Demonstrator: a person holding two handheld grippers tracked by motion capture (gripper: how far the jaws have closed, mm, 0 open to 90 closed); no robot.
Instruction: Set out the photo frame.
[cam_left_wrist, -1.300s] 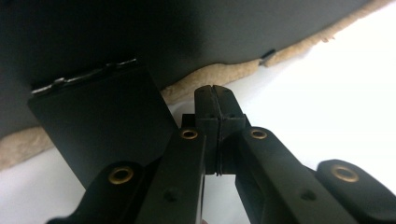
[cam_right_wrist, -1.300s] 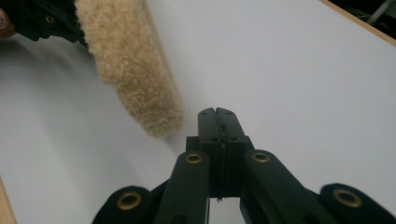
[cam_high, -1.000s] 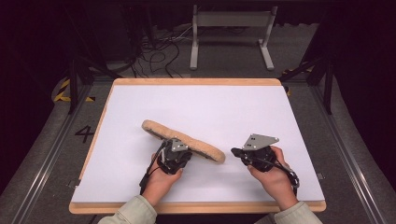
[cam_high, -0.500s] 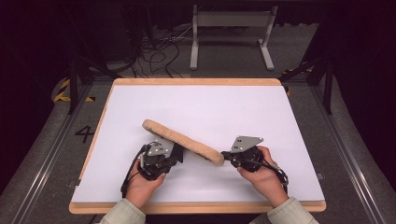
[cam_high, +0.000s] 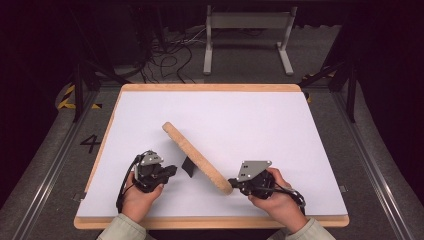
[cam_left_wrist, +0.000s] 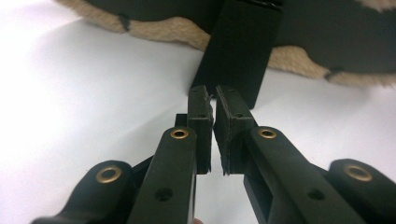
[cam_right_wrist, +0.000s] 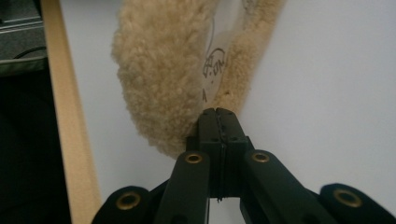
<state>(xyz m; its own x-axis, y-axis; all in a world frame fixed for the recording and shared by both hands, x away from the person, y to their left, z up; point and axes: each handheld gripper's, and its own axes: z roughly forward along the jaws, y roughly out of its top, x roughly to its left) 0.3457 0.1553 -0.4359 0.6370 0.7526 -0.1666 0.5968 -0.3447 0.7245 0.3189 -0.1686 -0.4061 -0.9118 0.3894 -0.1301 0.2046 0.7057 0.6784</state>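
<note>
My left gripper (cam_high: 172, 170) is hovering low over the white worktop (cam_high: 260, 120), its jaws nearly together with only a thin slit between them and nothing in it; in the left gripper view (cam_left_wrist: 213, 95) the tips are pointing at a black strap (cam_left_wrist: 240, 51) hanging from the pad's dark underside. I judge that I am lining up on this strap because it offers a thin, flat tab to pinch.

The fleece pad (cam_high: 196, 156), a long tan sheepskin-like strip, is lying diagonally across the middle of the worktop, tipped up on its edge, with the strap (cam_high: 189, 166) showing beneath it on my left side.

My right gripper (cam_high: 232, 183) is clamped tight on the pad's near end; in the right gripper view (cam_right_wrist: 219, 114) the jaws are pressed flat together on the pad's thin edge (cam_right_wrist: 233, 88), beside the thick pile. I judge this hold is keeping the pad raised so its underside is exposed to my left gripper.

A pale label (cam_right_wrist: 212, 65) between the 2 fleece folds is bearing handwritten marks; I can read only a capital "A", the rest being too cramped.
</note>
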